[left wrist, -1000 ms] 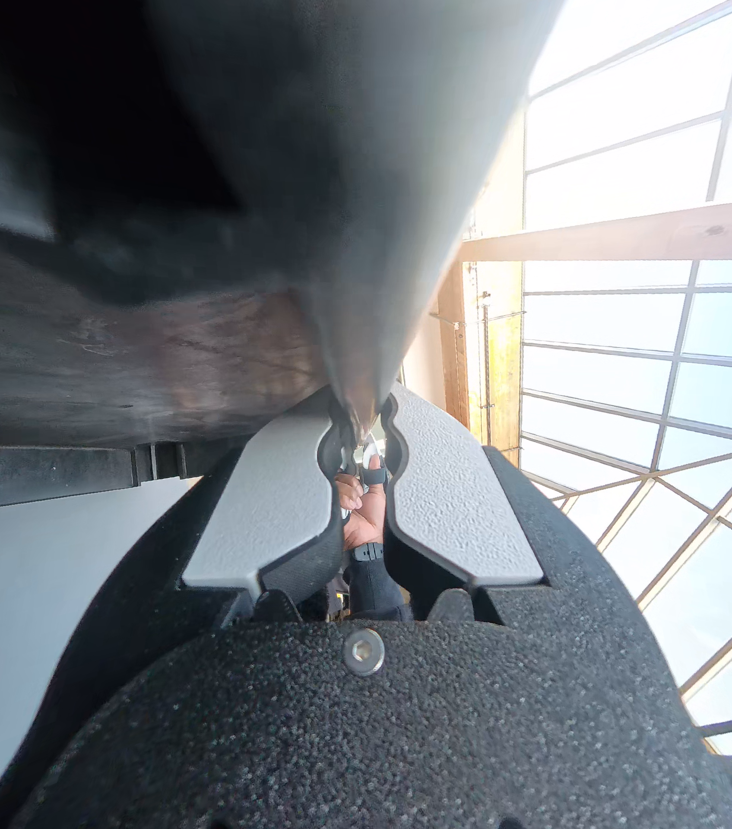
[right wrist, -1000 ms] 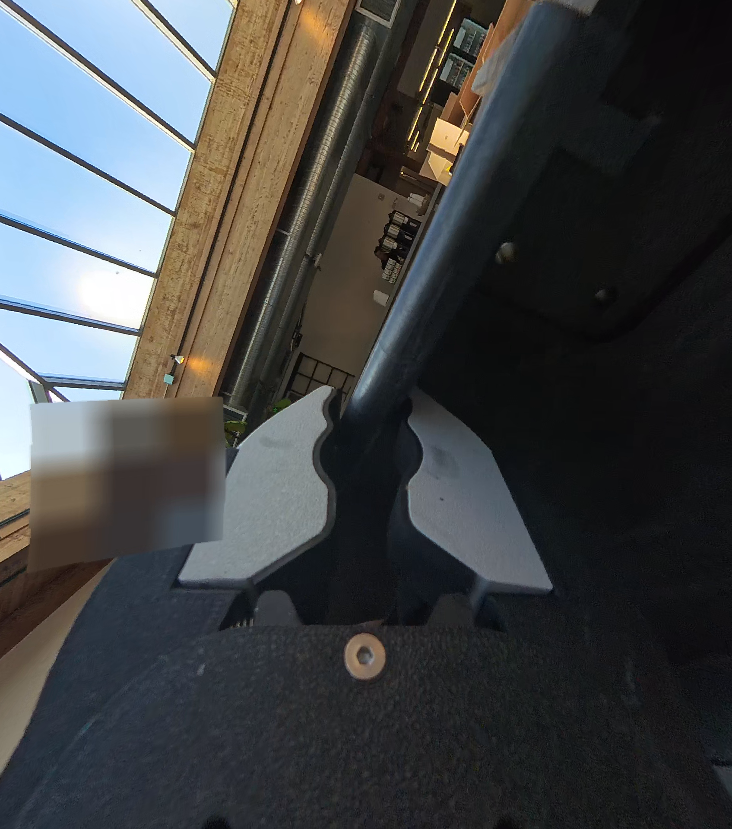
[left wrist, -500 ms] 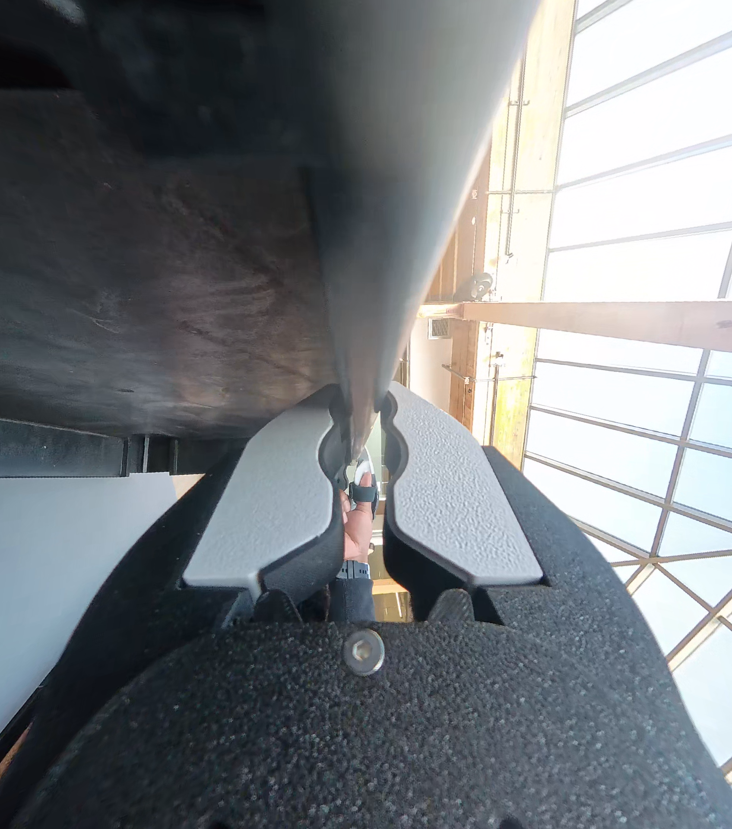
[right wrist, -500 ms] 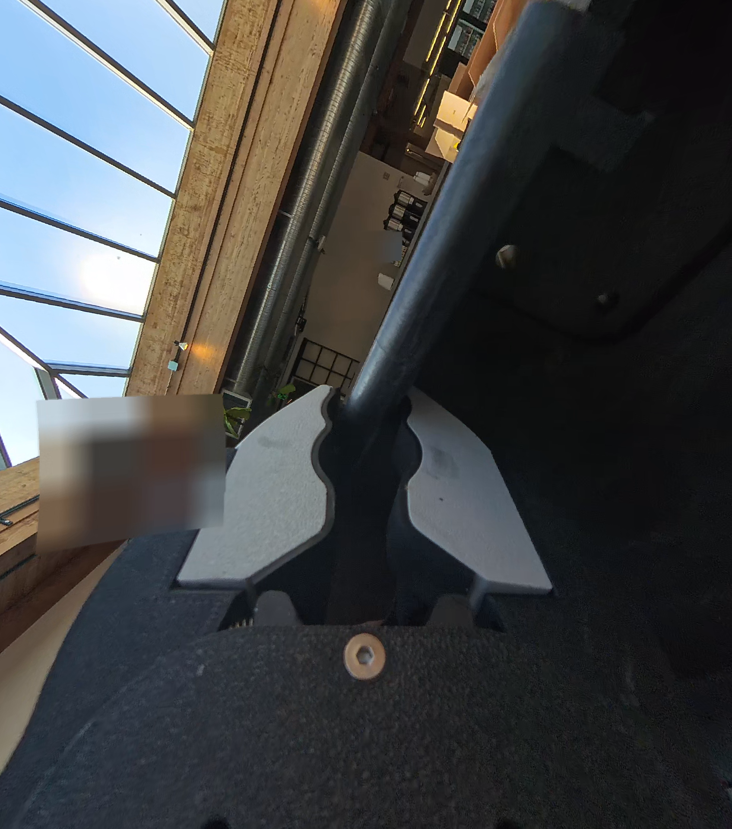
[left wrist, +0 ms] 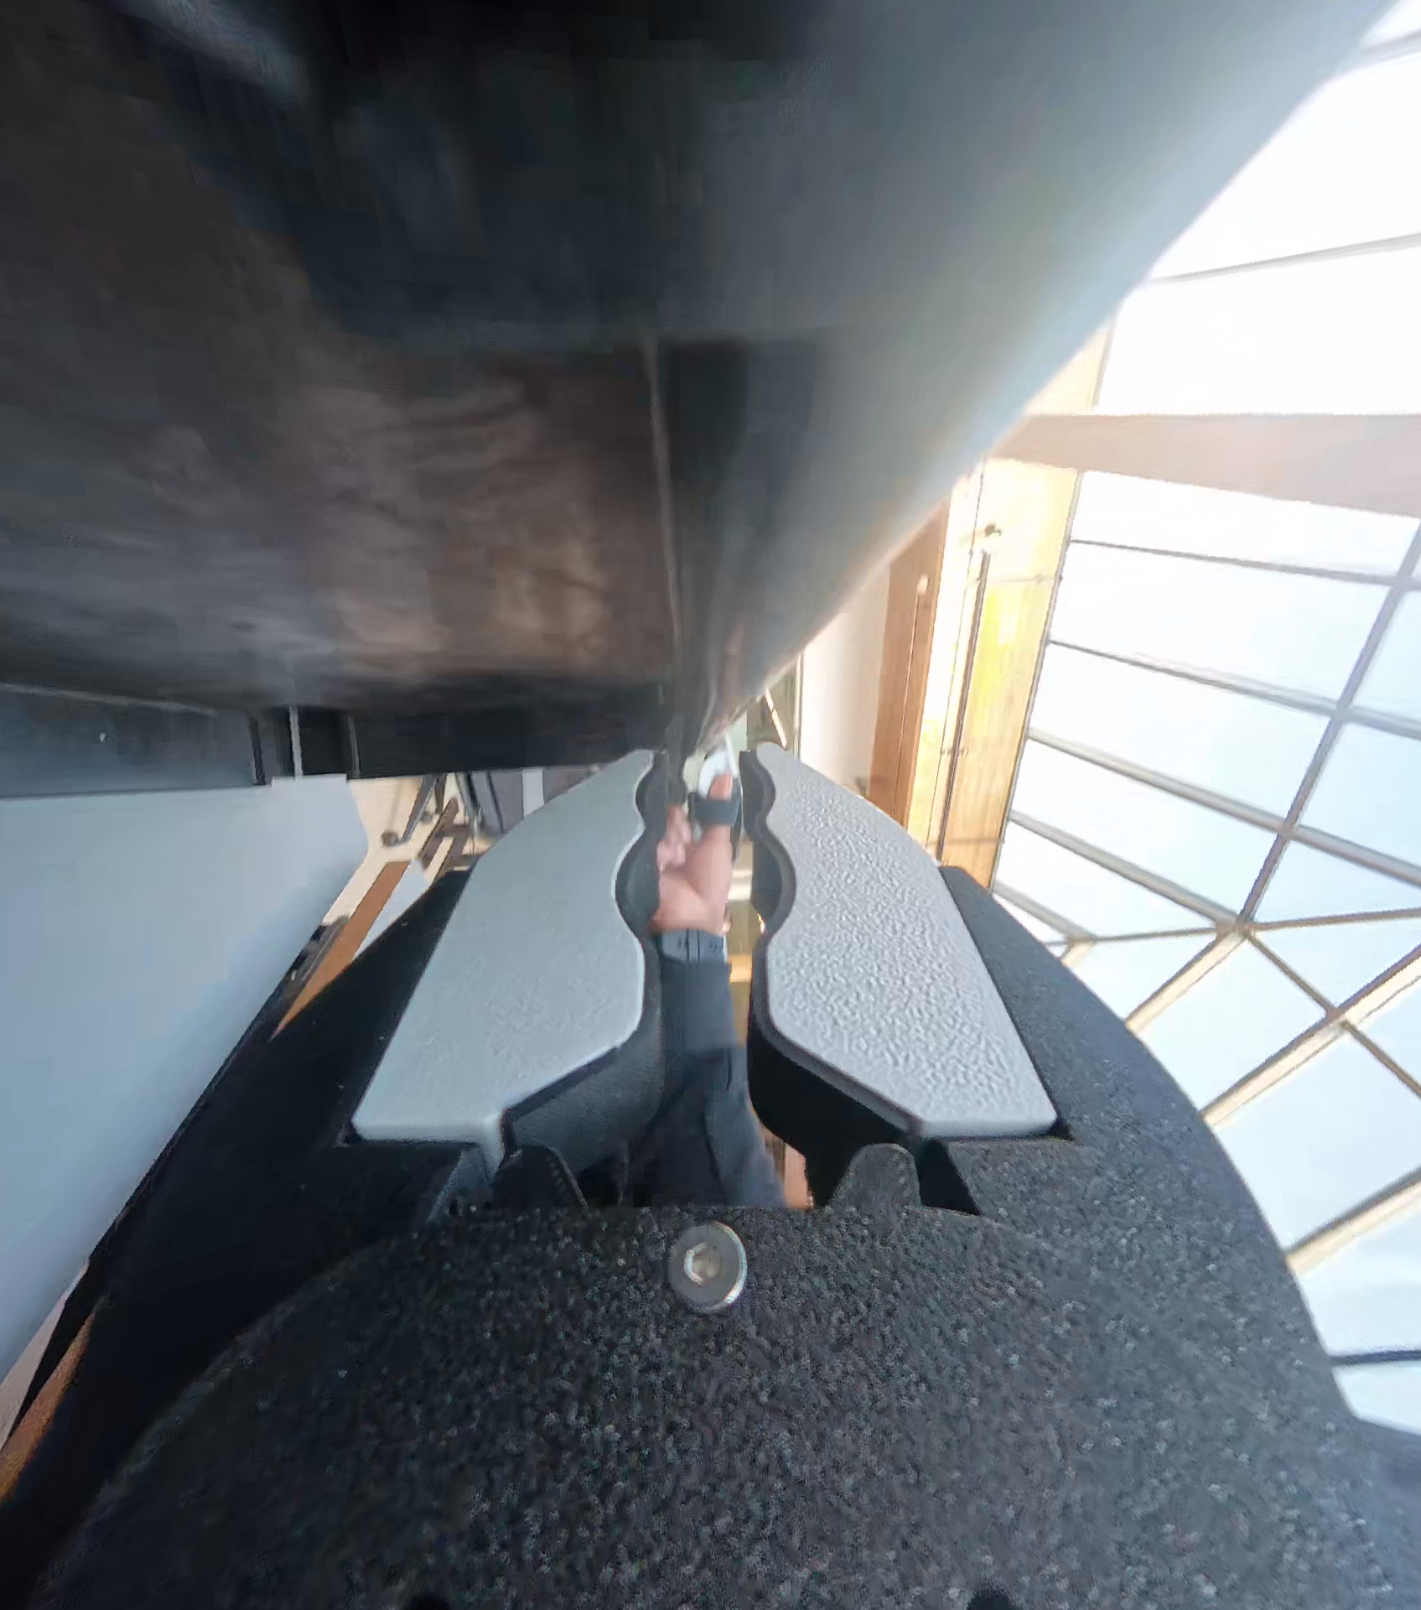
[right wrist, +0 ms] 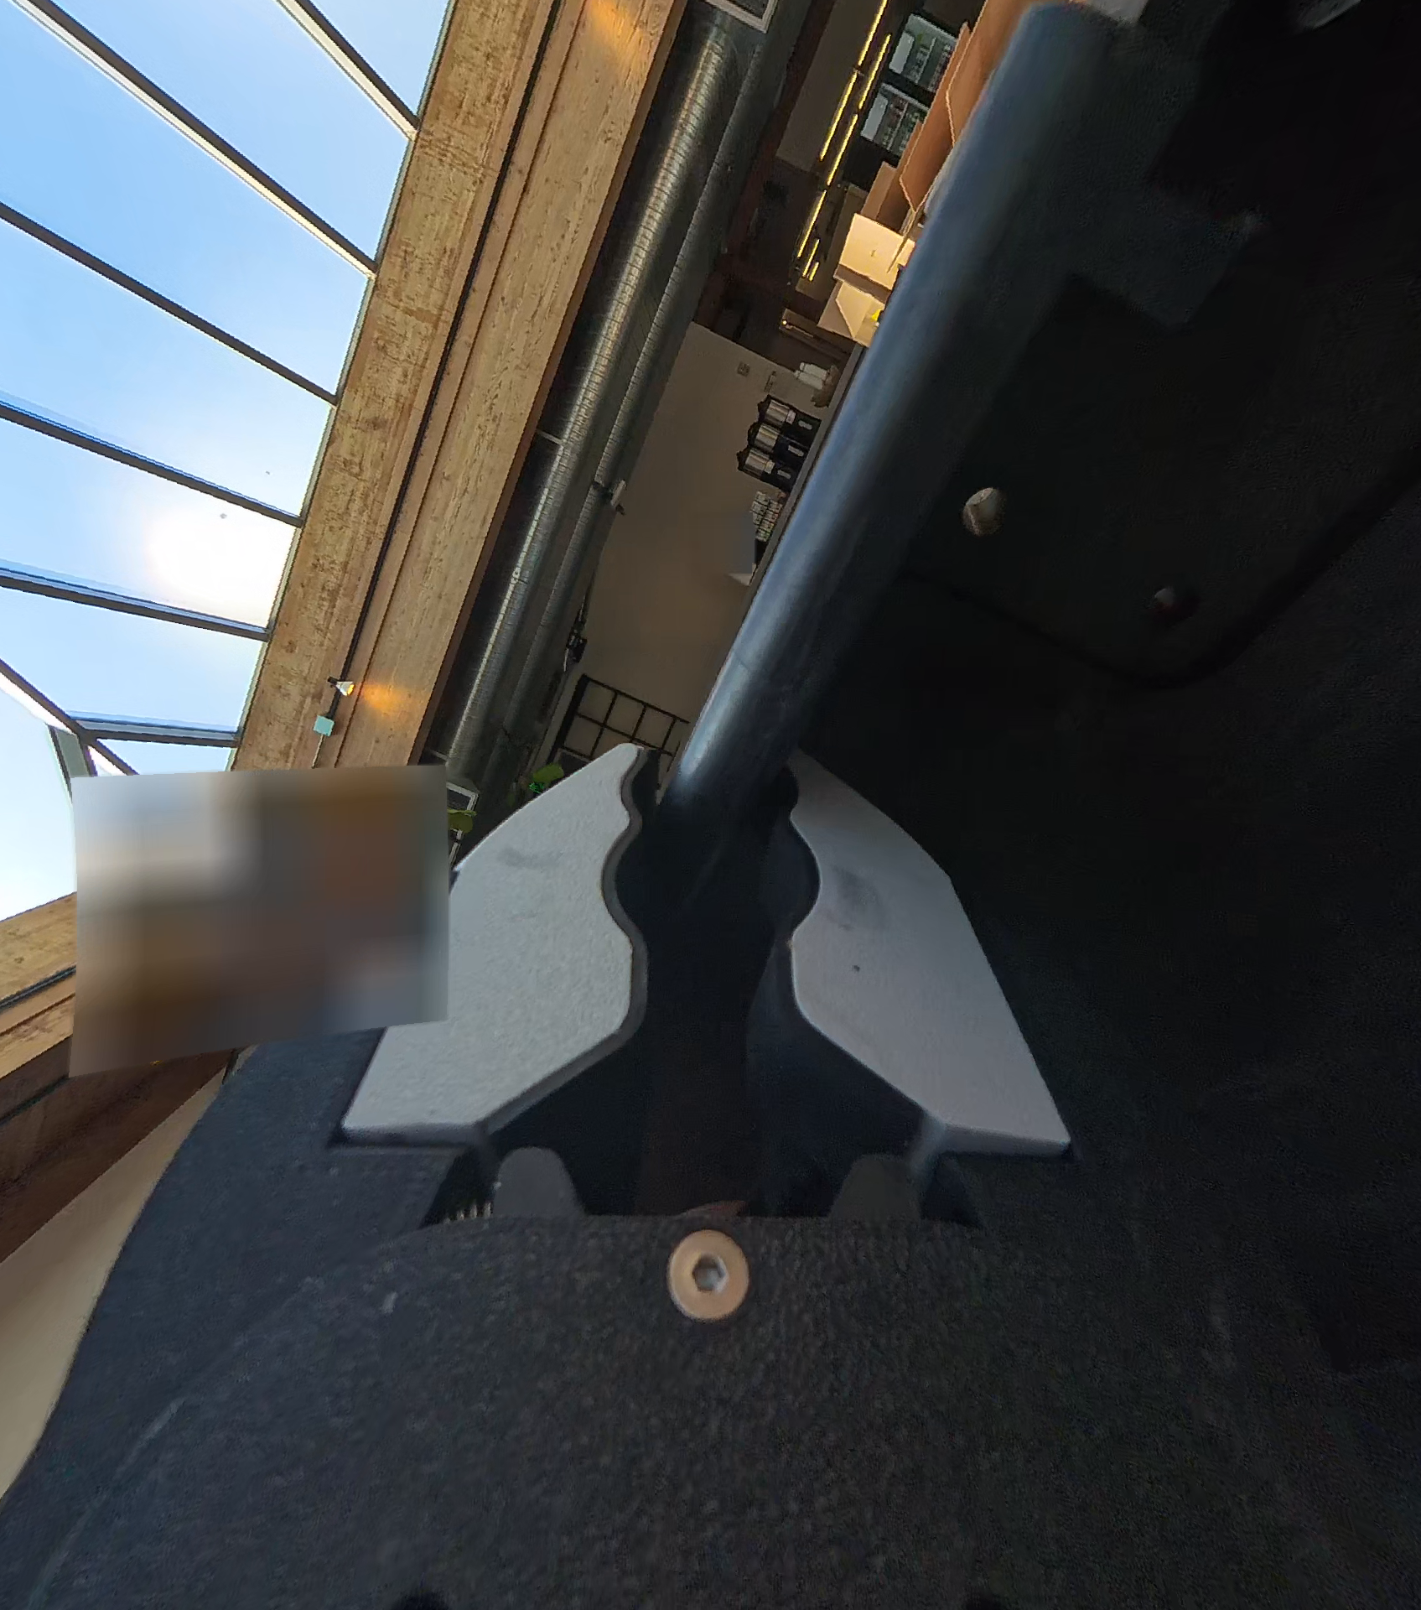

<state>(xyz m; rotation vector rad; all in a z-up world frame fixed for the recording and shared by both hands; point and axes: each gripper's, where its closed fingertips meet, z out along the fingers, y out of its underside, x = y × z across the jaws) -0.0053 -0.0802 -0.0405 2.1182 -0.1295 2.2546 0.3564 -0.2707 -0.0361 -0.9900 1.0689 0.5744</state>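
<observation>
My left gripper (left wrist: 700, 762) points up and is shut on the lower end of a grey metal tube (left wrist: 907, 366), which runs up and to the right, close to the camera and blurred. A dark wooden underside (left wrist: 254, 523) lies to the tube's left. Through the gap between the fingers I see a person's hand (left wrist: 693, 880) with a black strap and a dark sleeve. My right gripper (right wrist: 715, 775) also points up and is shut on a dark round tube (right wrist: 828, 505). That tube runs up beside a black bracket plate (right wrist: 1212, 436) with two screws.
A glass roof with metal bars (left wrist: 1255, 697) and wooden beams (right wrist: 428, 392) is overhead. A silver duct (right wrist: 602, 418), shelves and cardboard boxes (right wrist: 872, 253) stand far off. A pale grey panel (left wrist: 79, 1002) is at the left. A mosaic patch covers part of the right wrist view. About 40 cm separates my left fingertips from my right.
The left wrist view has swung and blurred: the tube now leans more to the right and the hand sits higher between the fingers. The right wrist view has barely shifted, and both grips are unchanged.
</observation>
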